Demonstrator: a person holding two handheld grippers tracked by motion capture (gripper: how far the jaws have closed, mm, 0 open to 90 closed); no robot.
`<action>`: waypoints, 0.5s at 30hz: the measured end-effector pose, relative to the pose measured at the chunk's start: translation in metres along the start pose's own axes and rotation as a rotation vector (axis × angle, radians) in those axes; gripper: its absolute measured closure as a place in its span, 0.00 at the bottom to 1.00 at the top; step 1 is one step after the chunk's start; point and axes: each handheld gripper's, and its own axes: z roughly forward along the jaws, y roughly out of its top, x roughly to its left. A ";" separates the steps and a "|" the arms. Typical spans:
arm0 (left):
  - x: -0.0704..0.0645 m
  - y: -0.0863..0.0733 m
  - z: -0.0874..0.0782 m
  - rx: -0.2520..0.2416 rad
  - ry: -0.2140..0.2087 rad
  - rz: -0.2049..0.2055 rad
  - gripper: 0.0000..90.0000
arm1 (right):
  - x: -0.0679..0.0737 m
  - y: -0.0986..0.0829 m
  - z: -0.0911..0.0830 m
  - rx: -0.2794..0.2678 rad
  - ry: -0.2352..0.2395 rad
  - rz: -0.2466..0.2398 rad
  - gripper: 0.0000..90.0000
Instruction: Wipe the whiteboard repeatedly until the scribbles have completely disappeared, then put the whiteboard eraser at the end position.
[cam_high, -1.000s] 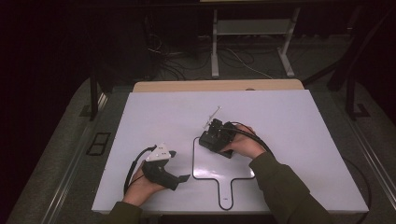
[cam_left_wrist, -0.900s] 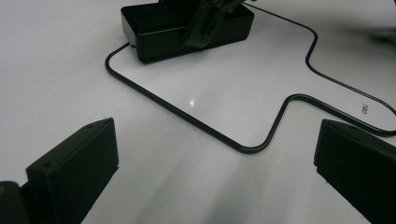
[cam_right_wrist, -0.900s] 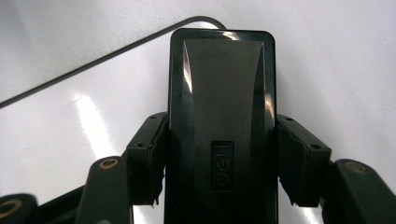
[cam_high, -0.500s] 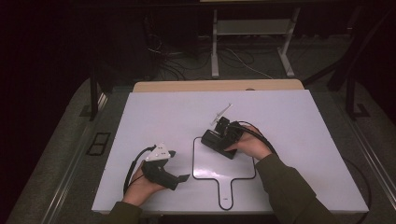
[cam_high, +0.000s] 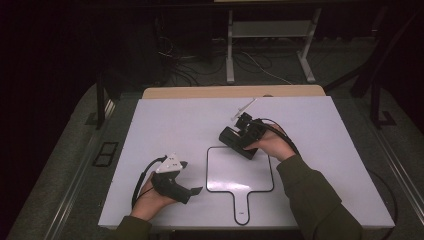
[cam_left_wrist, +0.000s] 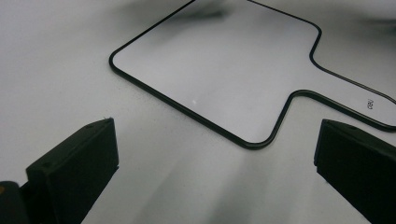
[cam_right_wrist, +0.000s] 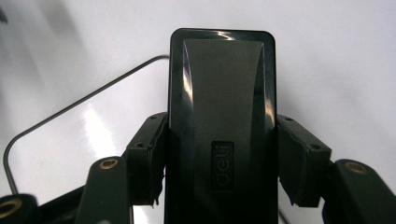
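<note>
- Table (cam_high: 165, 120): white top with a tan strip along its far edge, standing on a grey floor; dark surroundings with cables and a metal stand behind.
- Paddle-shaped outline (cam_high: 240, 172): thin black line drawn on the table top, a rounded square with a short handle pointing toward the person; seen also in the left gripper view (cam_left_wrist: 224, 65), where small print sat on the handle part, too small to read.
- Right gripper (cam_high: 240, 137): held in the person's right hand (cam_high: 272, 145), over the far right corner of the outline, tilted, with a cable looping behind it.
- Black case (cam_right_wrist: 222, 116): oblong, glossy, rounded corners, a grey panel on its face bearing the word "deli". It sat lengthwise between the 2 jaws of the right gripper, which pressed on both long sides; claw clenched on the case. The case appeared lifted off the table, partly over the outline's edge.
- Small white piece (cam_high: 245, 107): thin and stick-like, at the far end of the right gripper; whether it belonged to the gripper could not be told.
- Left gripper (cam_high: 187, 190): held in the left hand (cam_high: 150, 197) near the table's front left, just beside the outline, a grey 3-cornered plate (cam_high: 169, 163) on top. In the left gripper view (cam_left_wrist: 215, 186) its 2 jaws stood wide apart with nothing between them; claw released.
</note>
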 end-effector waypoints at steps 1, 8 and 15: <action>0.000 0.000 0.000 -0.002 0.000 0.000 0.00 | -0.003 0.001 -0.002 -0.003 0.000 0.005 0.43; -0.001 0.000 0.000 -0.009 -0.001 -0.003 0.00 | -0.022 0.011 -0.011 -0.024 -0.011 0.043 0.43; 0.001 -0.001 -0.001 -0.009 0.000 -0.001 0.00 | -0.041 0.024 -0.014 -0.040 -0.037 0.078 0.43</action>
